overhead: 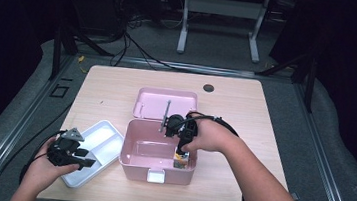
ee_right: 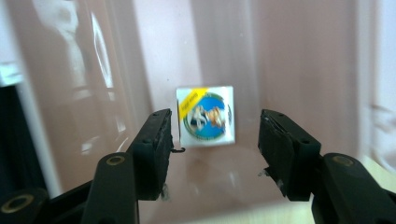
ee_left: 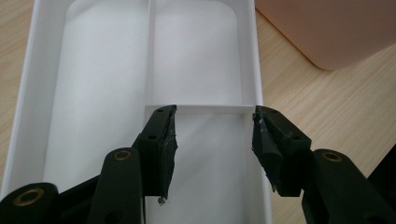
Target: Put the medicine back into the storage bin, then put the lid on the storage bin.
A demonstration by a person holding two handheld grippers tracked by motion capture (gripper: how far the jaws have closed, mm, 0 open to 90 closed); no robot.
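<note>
Wide-open right gripper over small printed carton inside open pink box.

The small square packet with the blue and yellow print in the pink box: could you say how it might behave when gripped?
The small square printed packet looks flat-sided, so the open right gripper should probably hold it without rolling. It seems light, and its glossy face may be slippery.

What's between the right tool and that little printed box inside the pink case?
Nothing visible. The right tool points down into the pink case with its jaws open, and the small printed box sits on the case floor beyond them, in line with the gap.
</note>
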